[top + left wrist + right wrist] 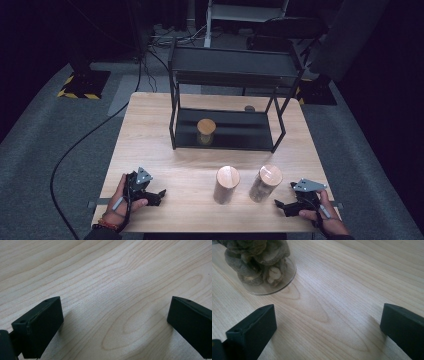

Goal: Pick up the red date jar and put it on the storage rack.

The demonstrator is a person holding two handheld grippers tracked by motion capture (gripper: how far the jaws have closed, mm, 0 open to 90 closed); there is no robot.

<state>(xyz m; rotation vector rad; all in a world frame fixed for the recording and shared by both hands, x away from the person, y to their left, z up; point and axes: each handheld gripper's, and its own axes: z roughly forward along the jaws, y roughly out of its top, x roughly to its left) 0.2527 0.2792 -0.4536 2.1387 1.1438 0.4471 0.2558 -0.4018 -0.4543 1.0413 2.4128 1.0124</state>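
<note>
We see a pale wooden table (150,125) from above. Our left gripper (159,195) rests near its front left corner, jaws spread wide with nothing between them but bare wood. Our right gripper (280,205) rests near the front right corner, jaws equally wide and empty. Just beside it stands a clear glass jar with a round wooden lid (265,183), filled with brownish lumps. A second wooden-lidded jar (227,184) stands near the first, between the grippers. A third smaller jar (206,131) sits on the bottom shelf of a black metal rack (235,67).
</note>
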